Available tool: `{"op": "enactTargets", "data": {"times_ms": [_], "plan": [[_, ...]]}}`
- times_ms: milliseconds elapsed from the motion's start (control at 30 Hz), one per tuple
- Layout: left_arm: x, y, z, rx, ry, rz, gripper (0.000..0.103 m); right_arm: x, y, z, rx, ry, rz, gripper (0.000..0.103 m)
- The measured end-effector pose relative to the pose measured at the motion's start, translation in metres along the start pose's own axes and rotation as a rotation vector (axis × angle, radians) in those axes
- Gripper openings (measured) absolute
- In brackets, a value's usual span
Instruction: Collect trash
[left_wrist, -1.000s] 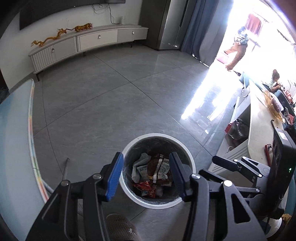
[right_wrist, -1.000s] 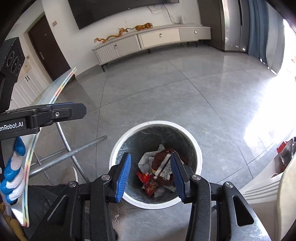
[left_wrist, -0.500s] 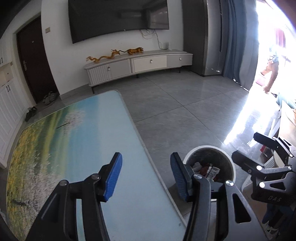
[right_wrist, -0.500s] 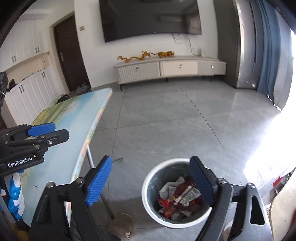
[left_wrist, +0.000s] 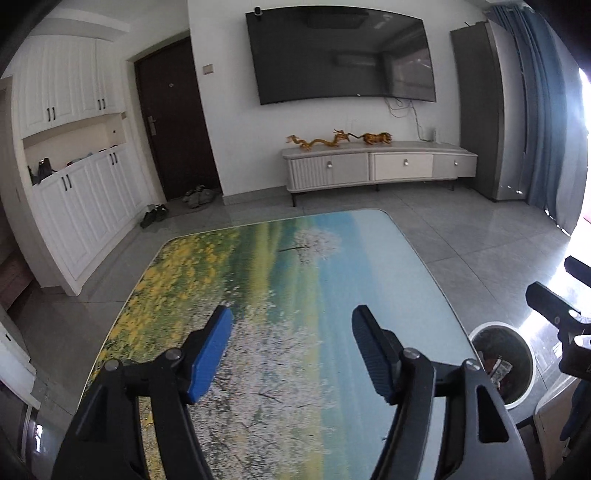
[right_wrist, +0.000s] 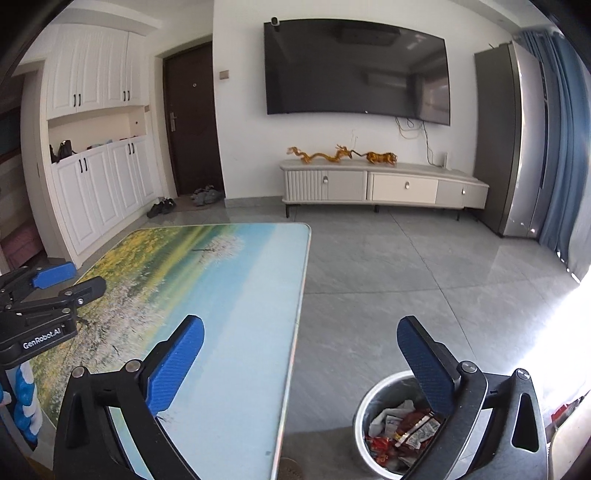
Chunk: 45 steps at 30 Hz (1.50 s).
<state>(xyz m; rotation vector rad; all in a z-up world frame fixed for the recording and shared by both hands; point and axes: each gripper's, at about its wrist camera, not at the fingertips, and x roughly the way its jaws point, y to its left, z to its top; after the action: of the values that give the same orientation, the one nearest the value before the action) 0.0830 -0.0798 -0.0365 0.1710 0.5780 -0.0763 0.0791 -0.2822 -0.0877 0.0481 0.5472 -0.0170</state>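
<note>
A round white-rimmed trash bin (right_wrist: 364, 410) stands on the floor beside the table, holding several crumpled wrappers (right_wrist: 406, 428); the left wrist view shows the bin (left_wrist: 524, 354) at lower right. My left gripper (left_wrist: 291, 350) hovers over the table, its jaws opening with nothing between them. My right gripper (right_wrist: 299, 365) straddles the table's right edge and the bin, jaws opening wide and empty. The left gripper (right_wrist: 51, 288) also appears at the left of the right wrist view.
The table (left_wrist: 332, 258) has a landscape-print top with a dandelion picture. Grey tiled floor (right_wrist: 406, 266) stretches to a TV cabinet (right_wrist: 384, 184) under a wall TV. White cupboards (left_wrist: 81, 206) and a dark door stand left; shoes lie by the door.
Both grippers rose from over the bin and swung left toward the table. Both sets of jaws spread wider, the right one most. The bin now lies low at the right.
</note>
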Motion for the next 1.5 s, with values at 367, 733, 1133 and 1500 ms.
{"op": "enactTargets", "data": {"times_ms": [367, 733, 1133, 1500], "plan": [[-0.023, 0.073, -0.005, -0.112, -0.087, 0.122, 0.079, -0.016, 0.042, 0.014, -0.037, -0.068, -0.016, 0.103], [-0.027, 0.103, -0.011, -0.156, -0.133, 0.190, 0.079, -0.018, 0.057, 0.015, -0.039, -0.078, -0.038, 0.103], [-0.023, 0.103, -0.016, -0.159, -0.110, 0.199, 0.079, -0.011, 0.057, 0.013, -0.031, -0.071, -0.043, 0.103], [-0.021, 0.107, -0.020, -0.172, -0.099, 0.189, 0.079, -0.004, 0.062, 0.012, -0.033, -0.061, -0.050, 0.103]]}}
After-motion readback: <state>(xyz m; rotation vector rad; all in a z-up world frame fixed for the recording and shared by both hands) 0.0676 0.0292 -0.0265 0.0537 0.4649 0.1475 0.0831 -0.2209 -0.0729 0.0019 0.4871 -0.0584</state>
